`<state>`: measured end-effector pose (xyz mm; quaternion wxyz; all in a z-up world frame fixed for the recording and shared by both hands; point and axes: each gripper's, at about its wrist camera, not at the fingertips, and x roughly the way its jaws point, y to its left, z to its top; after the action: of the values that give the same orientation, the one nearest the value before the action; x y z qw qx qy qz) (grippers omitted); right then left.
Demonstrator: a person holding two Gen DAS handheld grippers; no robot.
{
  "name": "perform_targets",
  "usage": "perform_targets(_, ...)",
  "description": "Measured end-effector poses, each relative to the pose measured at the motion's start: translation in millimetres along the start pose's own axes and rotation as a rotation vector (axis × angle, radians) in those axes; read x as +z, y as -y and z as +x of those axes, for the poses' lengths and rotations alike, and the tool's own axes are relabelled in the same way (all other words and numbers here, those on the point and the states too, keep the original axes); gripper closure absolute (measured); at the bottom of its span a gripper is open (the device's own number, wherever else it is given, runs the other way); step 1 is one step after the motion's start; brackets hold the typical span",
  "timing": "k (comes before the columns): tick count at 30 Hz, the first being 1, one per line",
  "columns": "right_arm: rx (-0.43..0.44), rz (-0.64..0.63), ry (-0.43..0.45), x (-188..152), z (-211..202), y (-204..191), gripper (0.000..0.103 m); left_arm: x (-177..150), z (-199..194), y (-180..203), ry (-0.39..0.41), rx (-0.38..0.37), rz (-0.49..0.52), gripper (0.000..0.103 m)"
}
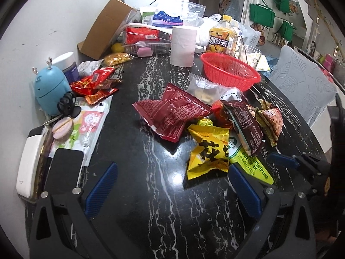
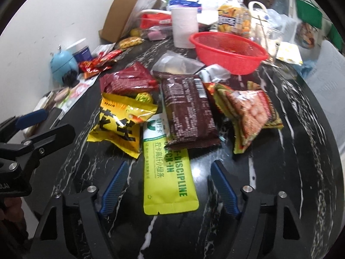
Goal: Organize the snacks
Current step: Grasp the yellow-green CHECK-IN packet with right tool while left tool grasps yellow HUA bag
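Black marble veined with white makes up the table, and above it we hold our left gripper spread wide, its ribbed blue pads gripping nothing and hanging over bare stone. Our right gripper is likewise spread wide with nothing pinched; the glossy lime-green pouch lies flat between its blue pads, though we cannot tell whether either pad touches it. The snacks sit in a loose heap mid-table: a crinkled yellow packet with bold black characters lies just beside the green pouch, a dark brown wrapper overlaps the pouch's far end, and a shiny dark red packet rests behind the yellow one. A puffy, tilted packet with serrated yellow edges lies to the right of the brown wrapper. Beyond the heap stands a round red plastic basket of fine mesh, and near it a pale cylindrical paper roll and a bottle of iced tea. More small red packets lie by the wall next to a rounded light blue gadget, with an open cardboard box farther back.
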<state>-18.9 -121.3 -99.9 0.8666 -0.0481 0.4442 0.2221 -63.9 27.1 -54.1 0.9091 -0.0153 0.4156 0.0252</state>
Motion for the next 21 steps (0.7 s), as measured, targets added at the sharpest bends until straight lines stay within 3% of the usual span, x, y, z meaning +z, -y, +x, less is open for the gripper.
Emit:
perform_targets(2, 0.008, -0.012, -0.007, 1, 5, -1, 0.029, 3, 3, 2, 0.001, -0.003, 0.004, 0.0)
perform_targets(5, 0.015, -0.017, -0.032, 1, 14, 2, 0.041, 7, 7, 6, -0.012, -0.011, 0.012, 0.0)
perform_targets(7, 0.008, -0.031, -0.022, 2, 14, 3, 0.056, 10, 10, 9, -0.02, -0.027, 0.011, 0.0)
perform_targets(15, 0.066, -0.026, 0.001, -2, 7, 14, 0.059, 15, 28, 31, -0.06, -0.084, 0.045, 0.0)
perform_targets(21, 0.095, 0.013, -0.001, -8, 0, 28, 0.059, 15, 45, 40, -0.075, -0.083, 0.066, 0.003)
